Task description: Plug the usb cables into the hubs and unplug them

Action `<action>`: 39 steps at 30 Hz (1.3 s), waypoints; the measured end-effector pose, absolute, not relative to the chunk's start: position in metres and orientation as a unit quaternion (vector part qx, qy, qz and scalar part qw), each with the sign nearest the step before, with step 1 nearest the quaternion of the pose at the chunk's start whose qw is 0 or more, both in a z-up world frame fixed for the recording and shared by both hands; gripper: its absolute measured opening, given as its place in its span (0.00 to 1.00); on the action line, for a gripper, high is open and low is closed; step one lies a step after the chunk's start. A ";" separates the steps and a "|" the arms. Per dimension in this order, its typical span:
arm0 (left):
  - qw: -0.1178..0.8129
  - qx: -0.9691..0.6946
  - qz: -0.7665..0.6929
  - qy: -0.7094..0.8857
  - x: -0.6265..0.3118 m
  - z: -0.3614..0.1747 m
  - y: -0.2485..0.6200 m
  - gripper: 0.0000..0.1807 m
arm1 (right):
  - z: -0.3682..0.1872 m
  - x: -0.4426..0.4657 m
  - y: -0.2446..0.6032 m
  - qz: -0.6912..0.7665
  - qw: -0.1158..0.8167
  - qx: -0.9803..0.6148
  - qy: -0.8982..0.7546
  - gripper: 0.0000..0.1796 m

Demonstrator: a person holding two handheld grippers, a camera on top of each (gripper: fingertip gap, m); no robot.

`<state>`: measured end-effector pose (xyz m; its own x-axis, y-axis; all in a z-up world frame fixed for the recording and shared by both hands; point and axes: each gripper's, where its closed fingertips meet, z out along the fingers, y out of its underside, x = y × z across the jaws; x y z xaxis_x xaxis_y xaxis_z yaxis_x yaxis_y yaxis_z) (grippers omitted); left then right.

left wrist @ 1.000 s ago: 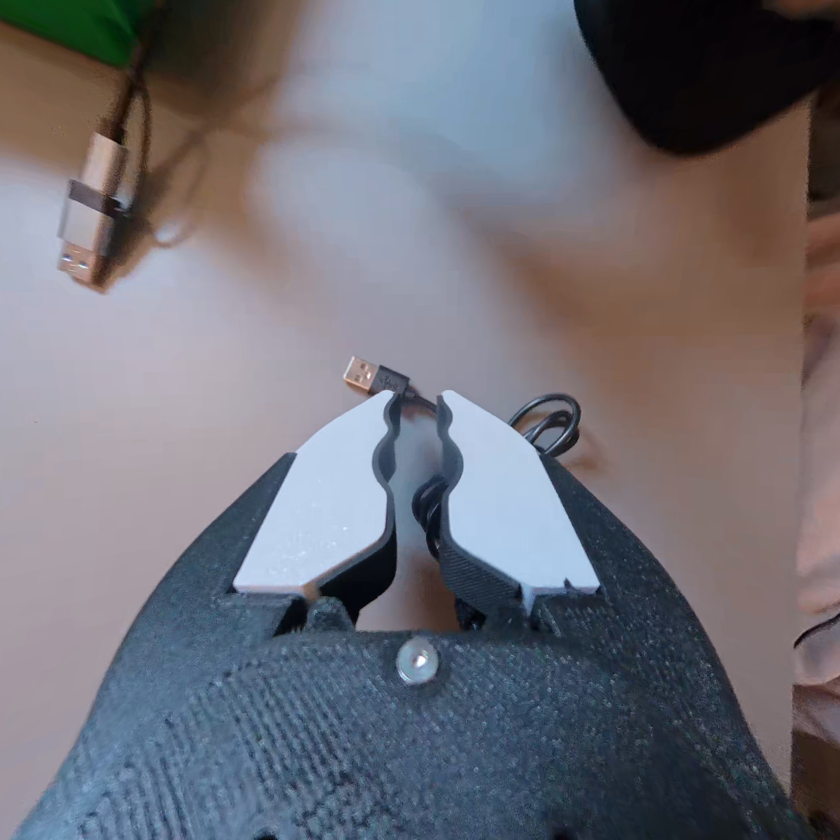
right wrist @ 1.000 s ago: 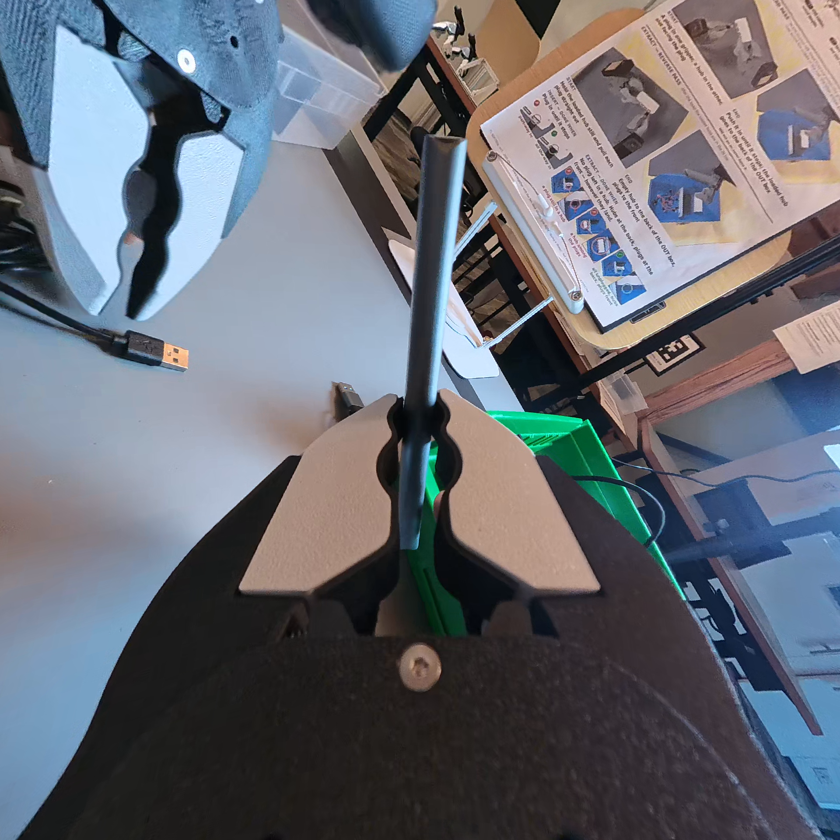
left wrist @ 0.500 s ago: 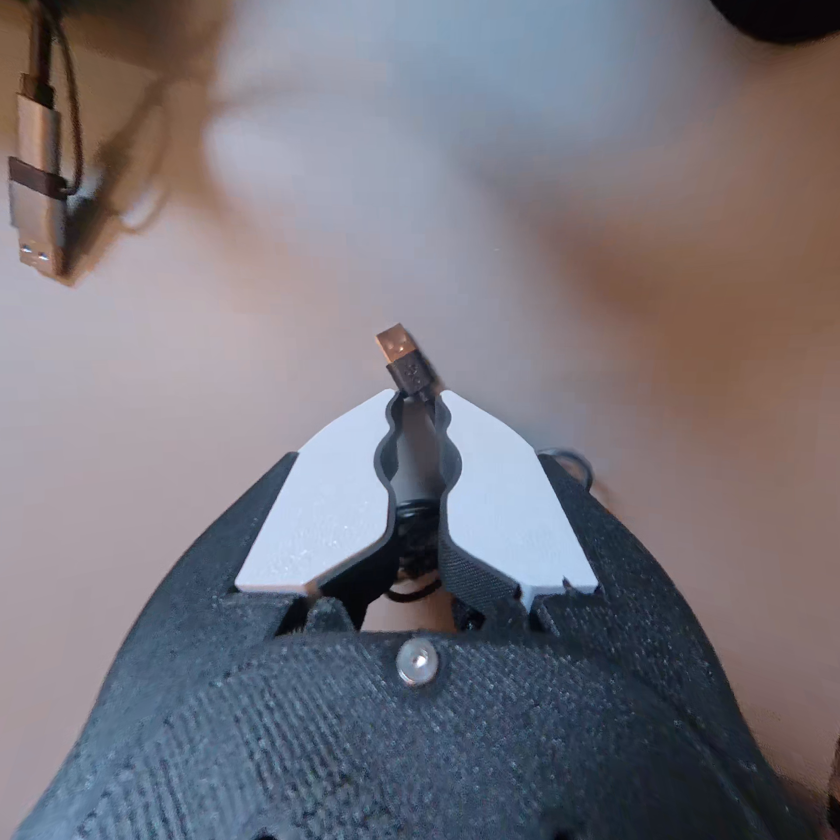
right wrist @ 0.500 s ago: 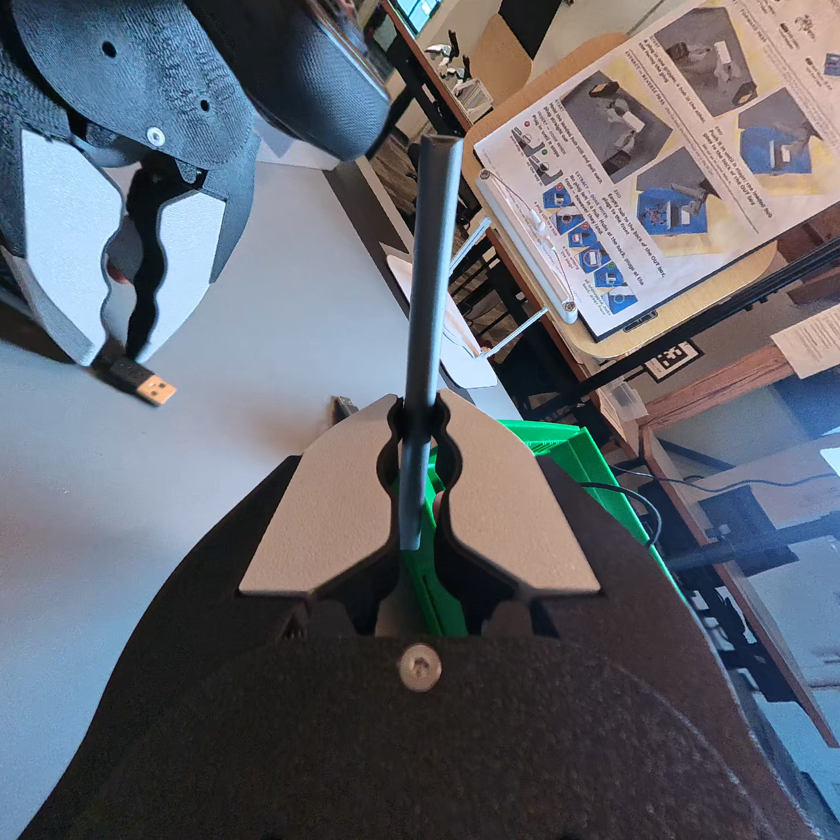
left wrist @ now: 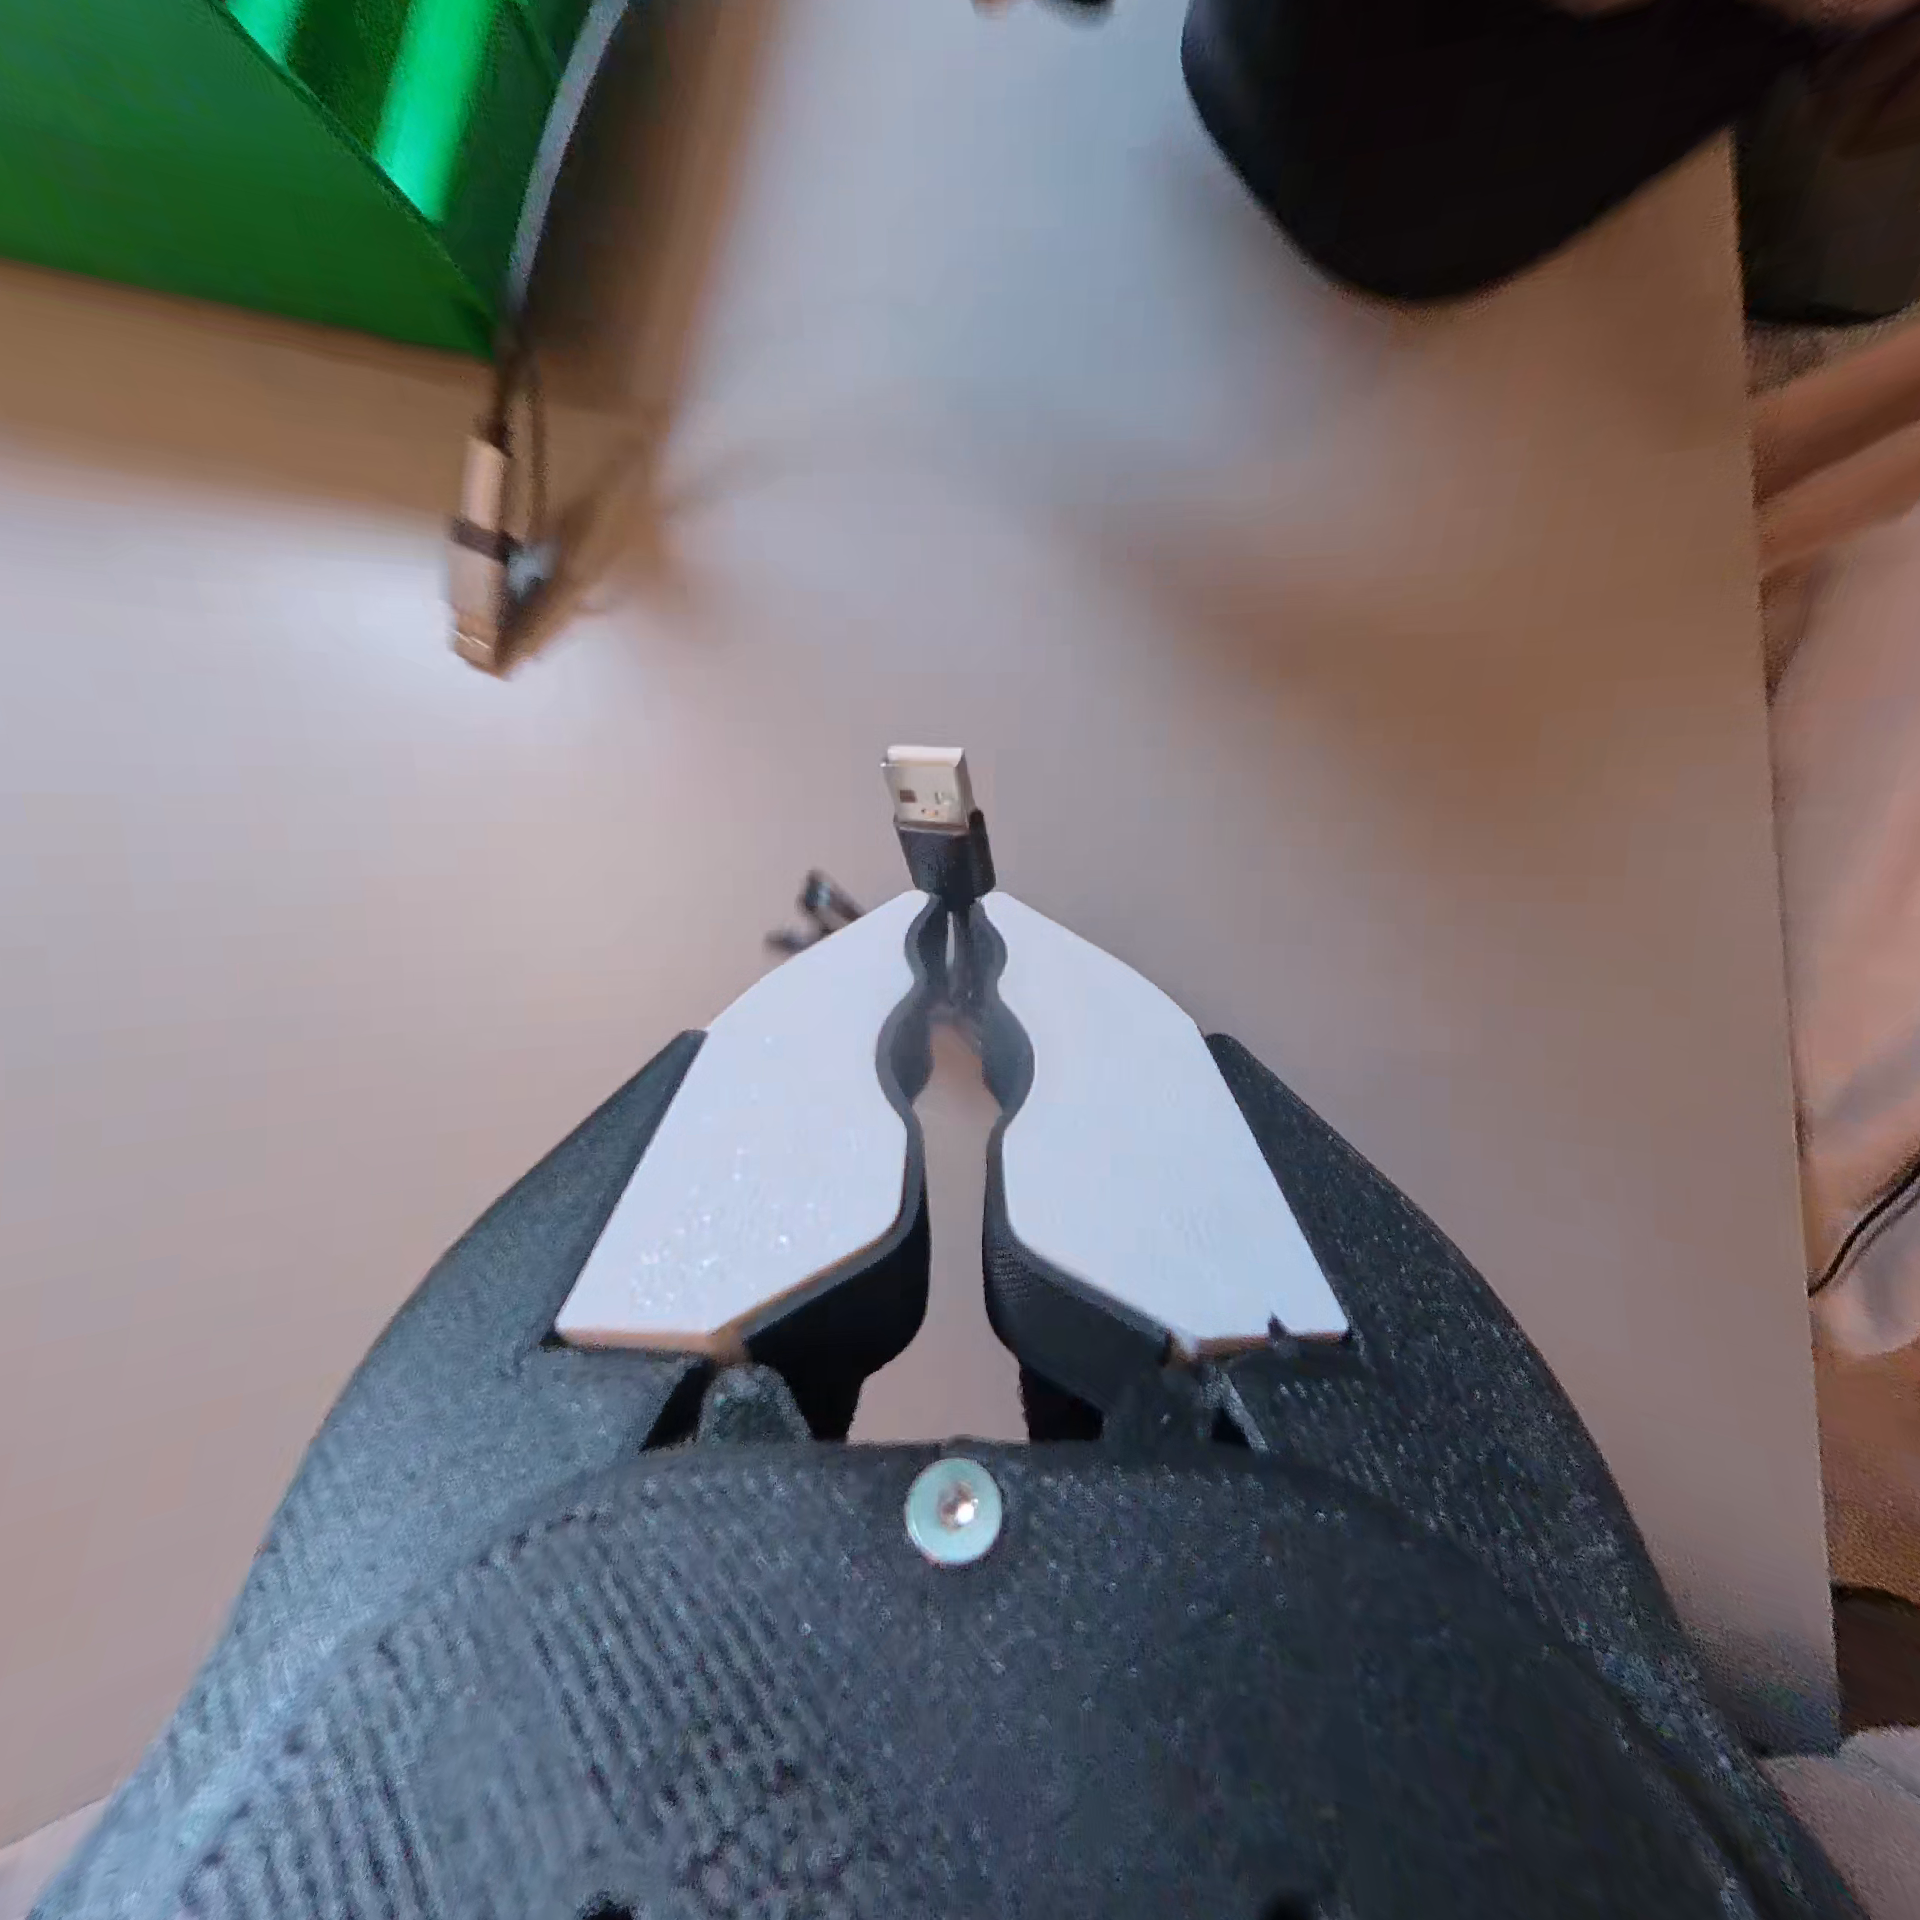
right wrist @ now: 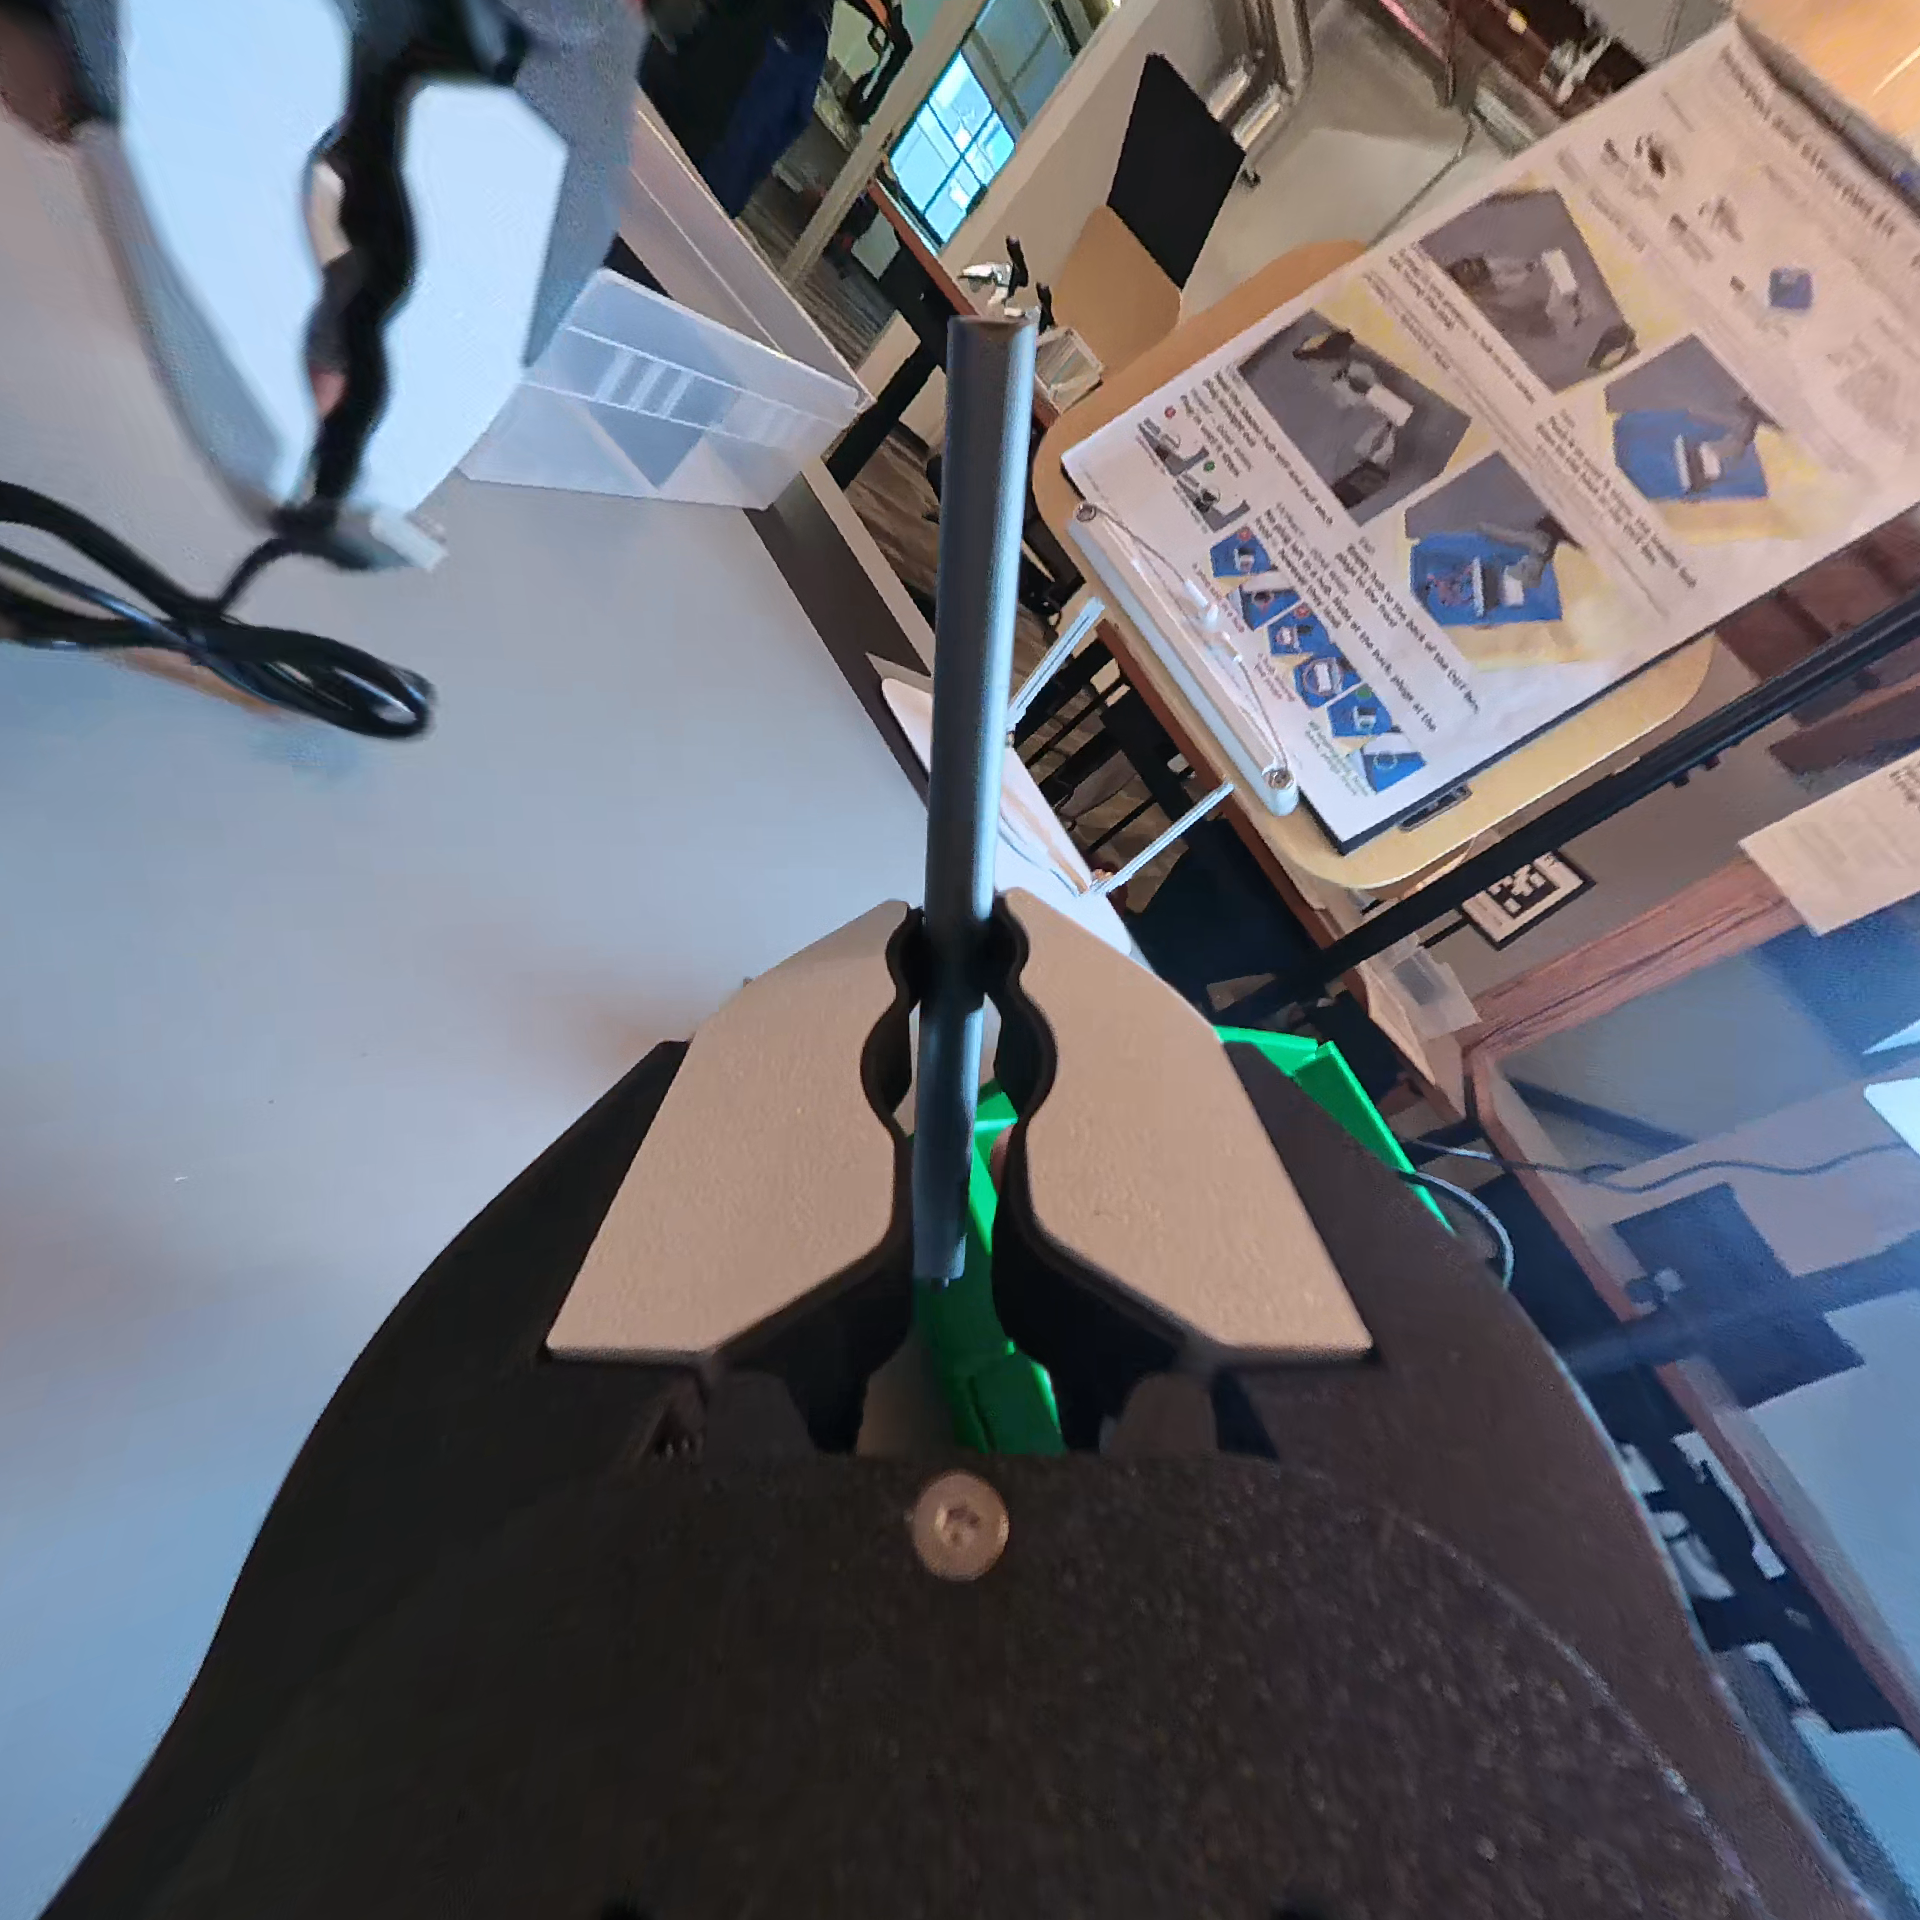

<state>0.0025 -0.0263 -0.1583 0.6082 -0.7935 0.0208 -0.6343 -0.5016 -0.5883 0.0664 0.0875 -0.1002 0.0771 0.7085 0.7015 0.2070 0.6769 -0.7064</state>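
The left tool [left wrist: 951, 914] is pinched on a black USB cable [left wrist: 948, 940] right at its tips, the fingers nearly together with only the thin cord between them. The cable's black plug [left wrist: 940, 821] sticks out just past the tips, its metal end pointing away from the camera and held above the pale surface [left wrist: 1351, 935]. In the right wrist view the same tool [right wrist: 332, 488] shows blurred at upper left, with the plug [right wrist: 379, 540] at its tips and the cable hanging down into loose loops [right wrist: 291, 665] on the surface.

The right tool [right wrist: 956, 935] is clamped on a slim grey hub [right wrist: 977, 623], which stands up out of the fingers like a bar, its far end well above the tips and its near end down in the gap between the fingers.

Farther out in the left wrist view, a second, metal-cased plug [left wrist: 488, 551] lies on the surface at upper left, its cord running up towards a green bin [left wrist: 208, 177]. A clear plastic box [right wrist: 665, 416] sits near the surface's far edge, and an illustrated sheet on a board [right wrist: 1507, 520] stands beyond the surface to the right.
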 end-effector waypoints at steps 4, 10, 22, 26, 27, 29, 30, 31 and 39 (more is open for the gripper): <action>0.331 -0.840 -0.144 0.406 -0.002 -0.122 -0.010 0.00 | -0.095 0.068 0.086 0.178 0.658 -0.333 -0.652 0.06; 0.318 -0.836 -0.141 0.424 0.001 -0.121 -0.002 0.00 | -0.100 0.067 0.094 0.172 0.659 -0.346 -0.646 0.06; 0.306 -0.856 -0.201 0.365 0.042 -0.171 0.025 0.21 | -0.103 0.066 0.100 0.171 0.659 -0.360 -0.638 0.06; 0.262 -0.878 -0.172 0.363 0.050 -0.210 0.031 0.20 | -0.104 0.065 0.098 0.169 0.658 -0.357 -0.642 0.06; 0.261 -0.878 -0.164 0.366 0.051 -0.215 0.032 0.17 | -0.104 0.066 0.097 0.168 0.658 -0.356 -0.642 0.06; 0.267 -0.877 -0.136 0.375 0.048 -0.219 0.036 0.08 | -0.103 0.066 0.097 0.169 0.660 -0.357 -0.639 0.06; 0.276 -0.874 -0.127 0.379 0.046 -0.219 0.039 0.04 | -0.102 0.066 0.097 0.172 0.662 -0.357 -0.636 0.06; 0.287 -0.871 -0.127 0.377 0.046 -0.216 0.041 0.00 | -0.101 0.067 0.098 0.173 0.664 -0.358 -0.633 0.06; 0.314 -0.871 -0.152 0.346 0.030 -0.200 0.043 0.00 | -0.093 0.061 0.097 0.190 0.669 -0.366 -0.618 0.06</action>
<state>0.0304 0.0427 -0.2000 0.7149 -0.6976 0.0468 -0.5071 -0.5634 -0.6522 0.0606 0.0972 -0.0933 0.1634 0.7071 0.6880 0.1976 0.6597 -0.7250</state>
